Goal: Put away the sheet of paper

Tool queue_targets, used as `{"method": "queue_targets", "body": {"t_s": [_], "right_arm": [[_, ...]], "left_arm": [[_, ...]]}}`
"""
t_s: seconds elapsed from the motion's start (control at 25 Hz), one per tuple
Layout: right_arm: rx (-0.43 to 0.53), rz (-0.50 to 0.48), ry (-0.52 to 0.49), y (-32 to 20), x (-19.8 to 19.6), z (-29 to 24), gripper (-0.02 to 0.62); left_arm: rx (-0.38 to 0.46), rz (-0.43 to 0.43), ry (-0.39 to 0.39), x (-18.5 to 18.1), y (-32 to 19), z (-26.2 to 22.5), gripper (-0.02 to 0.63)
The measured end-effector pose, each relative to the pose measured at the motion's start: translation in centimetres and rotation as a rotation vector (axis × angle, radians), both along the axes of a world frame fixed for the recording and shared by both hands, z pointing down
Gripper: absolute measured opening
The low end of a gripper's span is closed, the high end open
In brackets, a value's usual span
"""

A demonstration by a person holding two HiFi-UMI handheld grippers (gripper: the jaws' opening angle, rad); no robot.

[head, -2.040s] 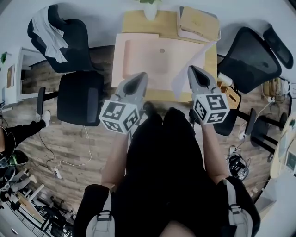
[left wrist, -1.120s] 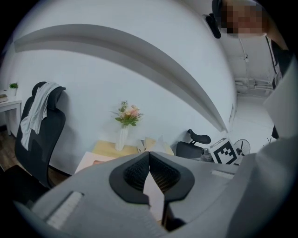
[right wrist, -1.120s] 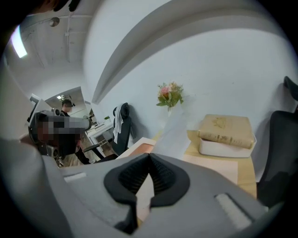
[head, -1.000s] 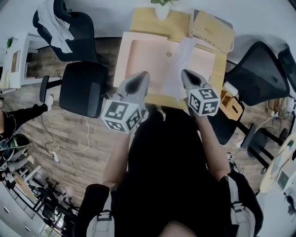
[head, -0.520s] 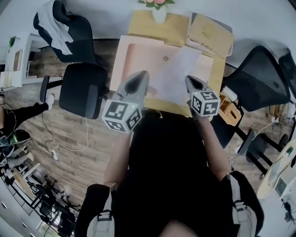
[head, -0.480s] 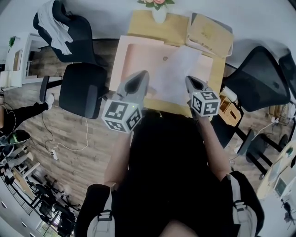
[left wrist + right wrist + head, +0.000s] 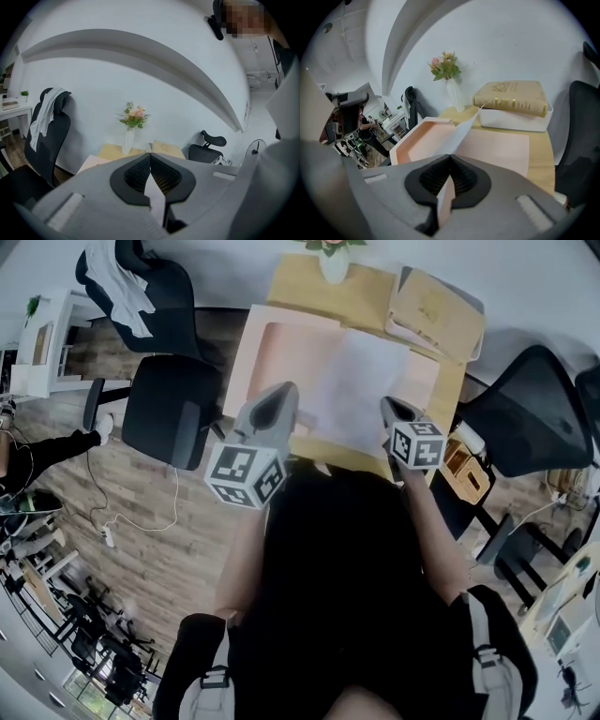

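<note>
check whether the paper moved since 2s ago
Yes: the sheet of paper swung left from the right edge of the pink tray to spread over it, held by the right gripper.

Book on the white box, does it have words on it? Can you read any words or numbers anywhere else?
No text here can be read.
On the book: gold marks on cover and spine, too small to read.
On the marker cube: a black-and-white square pattern only, no letters.
On the sheet of paper: nothing, it looks blank.
</note>
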State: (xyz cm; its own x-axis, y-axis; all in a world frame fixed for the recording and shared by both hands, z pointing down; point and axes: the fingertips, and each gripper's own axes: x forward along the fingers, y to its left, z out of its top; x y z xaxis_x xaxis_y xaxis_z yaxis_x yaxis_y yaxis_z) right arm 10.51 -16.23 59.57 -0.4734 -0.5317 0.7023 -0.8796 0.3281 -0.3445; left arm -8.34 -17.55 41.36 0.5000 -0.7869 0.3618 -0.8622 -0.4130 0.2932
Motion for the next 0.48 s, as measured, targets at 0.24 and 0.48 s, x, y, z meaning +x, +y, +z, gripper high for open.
{"method": "queue_targets", "body": {"t_s": [0.24,0.48], "right_arm": [[-0.036,0.022,-0.003,-0.3,-0.8,1.4,0.002],[-0.063,0.079,-0.020,-1.7,-2.3,2.3,0.002]], "left_arm": [[-0.019,-0.002,-0.007,-0.9,-0.5,0.5,0.011],[-0.028,0.044,-0.012,-2.0,-1.6,0.4,0.011]]}}
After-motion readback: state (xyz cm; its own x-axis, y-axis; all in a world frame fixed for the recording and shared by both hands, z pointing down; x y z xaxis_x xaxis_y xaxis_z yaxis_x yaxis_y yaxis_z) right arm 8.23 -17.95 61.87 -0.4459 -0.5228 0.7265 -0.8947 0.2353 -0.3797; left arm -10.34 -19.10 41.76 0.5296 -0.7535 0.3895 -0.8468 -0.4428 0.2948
